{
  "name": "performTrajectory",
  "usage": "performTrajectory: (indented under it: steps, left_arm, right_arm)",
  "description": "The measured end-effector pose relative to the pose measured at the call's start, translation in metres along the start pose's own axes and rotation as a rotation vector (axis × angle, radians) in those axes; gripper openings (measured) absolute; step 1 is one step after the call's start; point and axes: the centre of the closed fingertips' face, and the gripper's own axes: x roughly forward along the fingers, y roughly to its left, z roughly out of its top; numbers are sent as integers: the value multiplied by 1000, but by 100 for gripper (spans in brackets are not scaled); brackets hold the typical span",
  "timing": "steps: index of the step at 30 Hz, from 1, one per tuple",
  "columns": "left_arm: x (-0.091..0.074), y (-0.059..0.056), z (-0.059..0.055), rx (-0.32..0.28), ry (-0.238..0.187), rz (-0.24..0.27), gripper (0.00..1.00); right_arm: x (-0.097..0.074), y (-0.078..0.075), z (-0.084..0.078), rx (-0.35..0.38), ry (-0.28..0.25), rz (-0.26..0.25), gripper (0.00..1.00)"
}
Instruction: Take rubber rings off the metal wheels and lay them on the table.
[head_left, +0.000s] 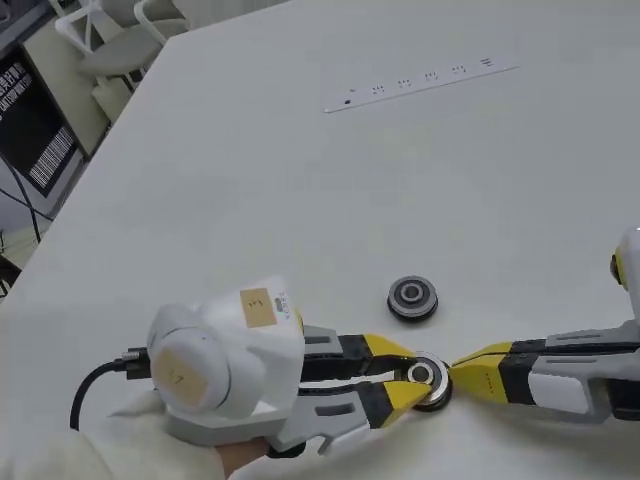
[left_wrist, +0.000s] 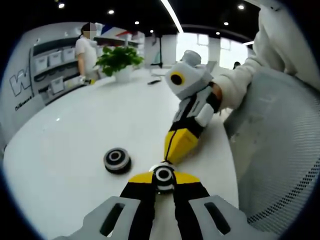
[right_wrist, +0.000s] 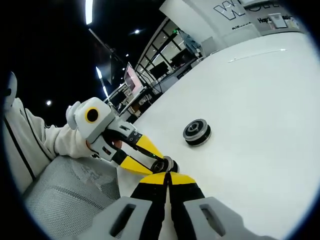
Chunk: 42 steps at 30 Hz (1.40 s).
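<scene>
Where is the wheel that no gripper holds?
Head view: the loose wheel lies on the table, just beyond the held wheel in the left gripper.

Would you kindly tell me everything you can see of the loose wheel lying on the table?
The loose wheel is a round disc lying flat on the white table, one face up. A dark, rubbery-looking ring runs around its rim; inside sits shiny metal with a dark centre hole. The ring looks still seated. It lies apart from the second wheel, which the left claw grips, and from the right claw. Only the table touches it.
</scene>
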Motion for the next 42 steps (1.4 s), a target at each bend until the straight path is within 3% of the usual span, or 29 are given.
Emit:
performTrajectory:
  steps: [31,36,37,39,42]
  left_arm:
    - [0,-1,-1,-9,-16,-1,14]
    - [1,-2,0,-4,-16,-6,14]
    - [1,-2,0,-3,-15,-7,14]
    - [1,-2,0,-5,-16,-7,14]
    - [2,-3,1,-3,-14,-6,14]
  right_arm:
    - [2,15,5,-50,5,28,0]
    - [5,27,7,-81,1,78,0]
    - [5,34,15,-93,-47,110,0]
    - [5,30,11,-87,-8,84,0]
    - [3,28,12,-56,-30,98,0]
